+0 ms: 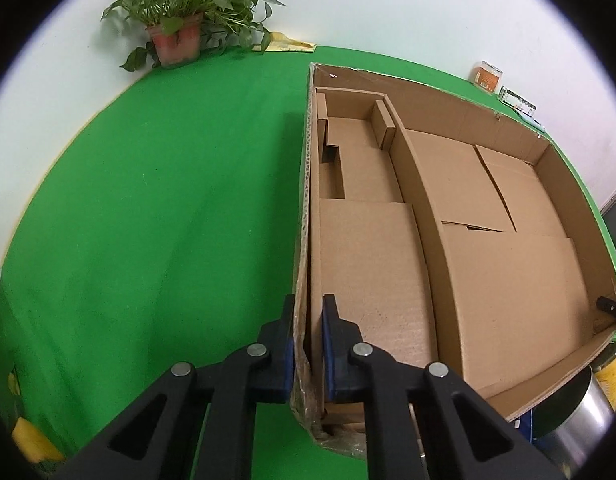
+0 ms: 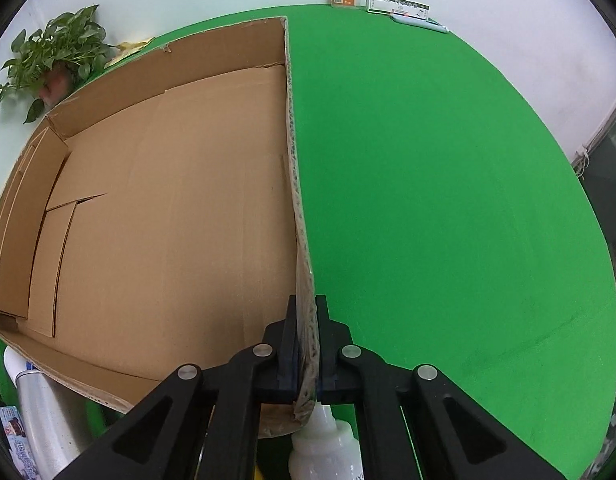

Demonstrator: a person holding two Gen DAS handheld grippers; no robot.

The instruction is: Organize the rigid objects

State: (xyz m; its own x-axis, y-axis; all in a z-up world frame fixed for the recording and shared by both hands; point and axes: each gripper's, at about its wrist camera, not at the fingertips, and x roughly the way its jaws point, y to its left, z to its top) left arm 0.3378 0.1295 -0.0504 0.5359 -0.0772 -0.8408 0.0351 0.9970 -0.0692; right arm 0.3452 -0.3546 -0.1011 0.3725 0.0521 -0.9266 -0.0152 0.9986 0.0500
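Left wrist view is showing the left gripper (image 1: 309,312) straddling the near end of the cardboard box's (image 1: 488,280) left wall, jaws clamping on the cardboard edge, fingers reaching forward and level along that wall. The open box is lying flat on the green table (image 1: 147,220), its long axis running away from the camera, an inner cardboard divider (image 1: 424,208) running the same way. Over on the right wrist view, the right gripper (image 2: 306,308) is pinching the box's right wall (image 2: 293,160) the same way, with a white bottle (image 2: 328,444) sitting just beneath it. Far back, a potted plant (image 1: 179,16) is standing by the wall.
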